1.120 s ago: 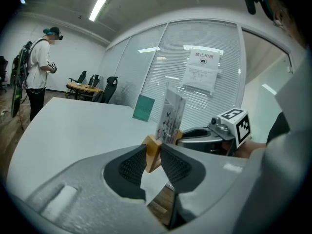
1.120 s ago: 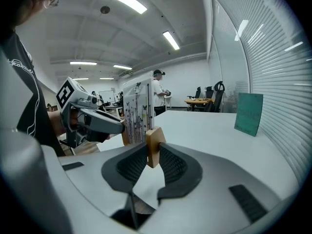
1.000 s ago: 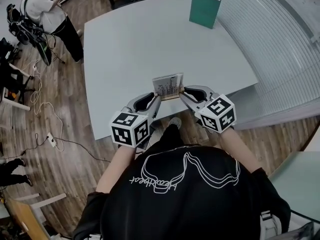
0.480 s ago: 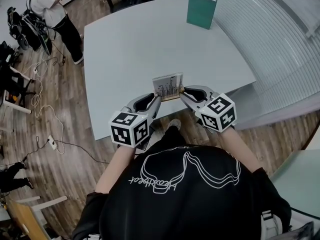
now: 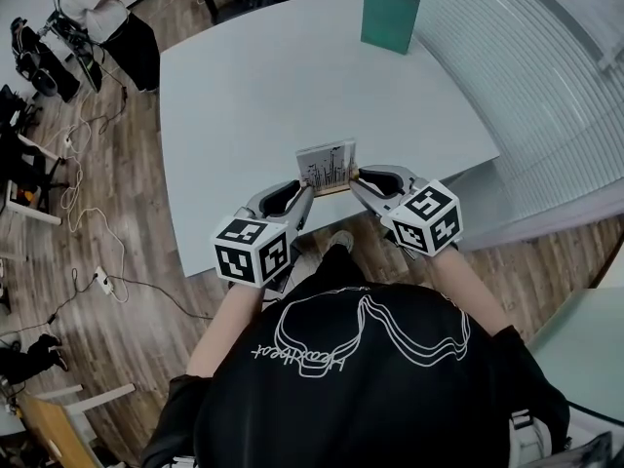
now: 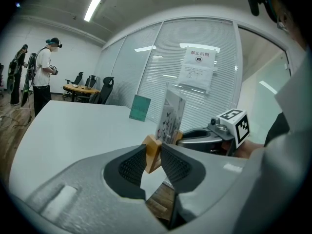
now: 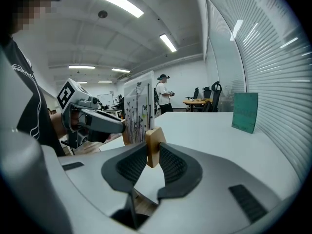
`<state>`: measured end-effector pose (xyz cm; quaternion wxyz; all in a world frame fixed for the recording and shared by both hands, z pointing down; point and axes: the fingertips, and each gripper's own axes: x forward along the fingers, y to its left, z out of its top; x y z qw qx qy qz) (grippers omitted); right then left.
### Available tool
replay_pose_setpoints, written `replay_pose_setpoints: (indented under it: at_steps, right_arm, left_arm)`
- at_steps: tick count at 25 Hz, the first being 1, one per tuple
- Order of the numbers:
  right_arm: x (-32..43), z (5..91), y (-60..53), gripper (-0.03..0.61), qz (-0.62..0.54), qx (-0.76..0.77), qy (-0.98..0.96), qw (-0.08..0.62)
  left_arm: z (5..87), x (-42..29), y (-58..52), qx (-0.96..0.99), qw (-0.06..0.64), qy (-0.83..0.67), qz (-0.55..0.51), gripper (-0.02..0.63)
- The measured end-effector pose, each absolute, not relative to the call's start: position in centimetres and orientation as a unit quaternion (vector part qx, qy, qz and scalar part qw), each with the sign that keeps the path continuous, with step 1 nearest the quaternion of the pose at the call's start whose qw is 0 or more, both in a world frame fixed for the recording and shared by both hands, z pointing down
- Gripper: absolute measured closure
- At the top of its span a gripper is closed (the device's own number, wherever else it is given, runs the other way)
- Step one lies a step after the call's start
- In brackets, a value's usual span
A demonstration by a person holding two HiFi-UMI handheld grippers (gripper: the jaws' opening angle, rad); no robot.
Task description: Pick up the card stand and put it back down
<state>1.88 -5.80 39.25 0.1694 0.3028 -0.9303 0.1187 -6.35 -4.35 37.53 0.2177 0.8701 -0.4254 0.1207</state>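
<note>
The card stand (image 5: pixel 328 168) is a wooden base with a printed card upright in it, near the front edge of the white table (image 5: pixel 253 96). My left gripper (image 5: pixel 306 192) is shut on the base's left end, and the wooden block (image 6: pixel 152 153) sits pinched between its pads. My right gripper (image 5: pixel 357 177) is shut on the base's right end (image 7: pixel 154 146). The card (image 6: pixel 170 117) stands between the two grippers and shows again as the printed card (image 7: pixel 139 113) in the right gripper view. I cannot tell whether the base touches the table.
A green book (image 5: pixel 390 18) stands upright at the table's far edge, by the blinds. A person (image 5: pixel 97 13) stands on the wooden floor at the far left, near chairs and cables. The table's front edge lies just below the stand.
Both grippers and the card stand keep their places. The view has shifted slightly, and the person at the far left has drifted toward the top of the picture.
</note>
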Motion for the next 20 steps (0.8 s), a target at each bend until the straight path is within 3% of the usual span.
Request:
replay_pose_setpoints:
  at_steps: [20]
  right_arm:
    - [2.8, 39.0, -10.4, 0.495, 0.117, 0.304, -0.93, 0.171]
  left_arm:
    - [37.4, -5.5, -8.9, 0.865, 0.225, -0.432, 0.12, 0.516]
